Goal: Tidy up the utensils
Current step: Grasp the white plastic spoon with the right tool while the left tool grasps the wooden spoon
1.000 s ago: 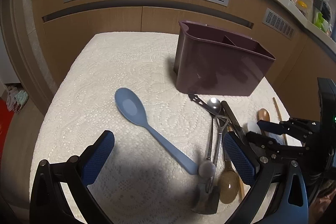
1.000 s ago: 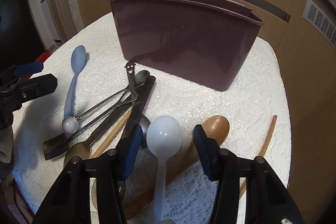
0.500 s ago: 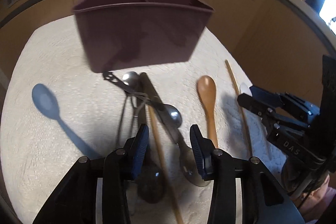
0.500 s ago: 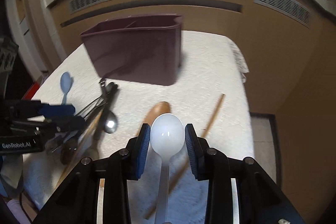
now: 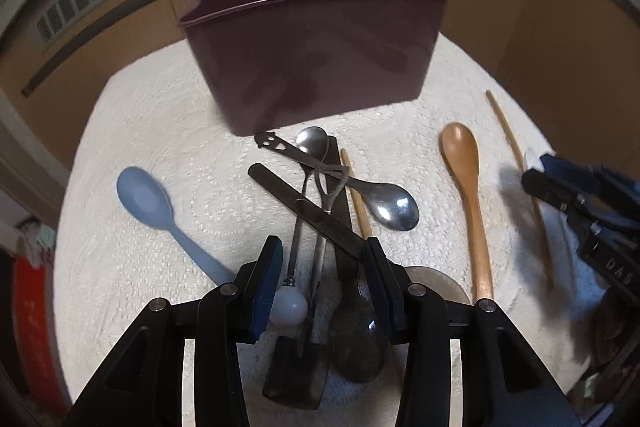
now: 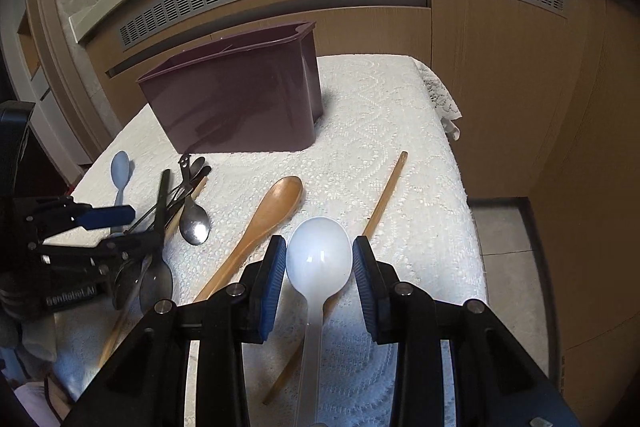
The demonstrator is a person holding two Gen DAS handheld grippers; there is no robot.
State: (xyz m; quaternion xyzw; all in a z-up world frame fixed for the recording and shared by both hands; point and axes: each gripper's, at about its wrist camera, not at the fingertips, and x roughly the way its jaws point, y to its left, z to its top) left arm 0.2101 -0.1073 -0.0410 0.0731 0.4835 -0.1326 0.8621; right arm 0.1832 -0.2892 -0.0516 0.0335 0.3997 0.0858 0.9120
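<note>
Left wrist view: looking down along the left gripper (image 5: 320,255) at a crossed pile (image 5: 320,195) of metal and dark utensils on a white lace cloth (image 5: 160,131). Having just been closing the jaws, now holding them part open astride the pile's near ends, pressing on nothing that can be made out. Finding most handles running away from the jaws toward the maroon caddy (image 5: 312,67), upright just beyond the pile. Passing a blue spoon (image 5: 148,199) on the left, a wooden spoon (image 5: 468,187) and a stick (image 5: 516,163) on the right. Reading "DAS" on the right gripper (image 5: 548,173) at the right edge.

Right wrist view: clenching the right gripper (image 6: 320,263) on a white spoon (image 6: 320,247), bowl filling the gap between both pads, handle running back toward the camera. Facing the caddy (image 6: 240,107) ahead and to the left, well apart, with a divider showing inside. Judging the right hand ready to deliver, the left nearer the pile. Reading "GenRobot.AI" on the left gripper (image 6: 128,227).
</note>
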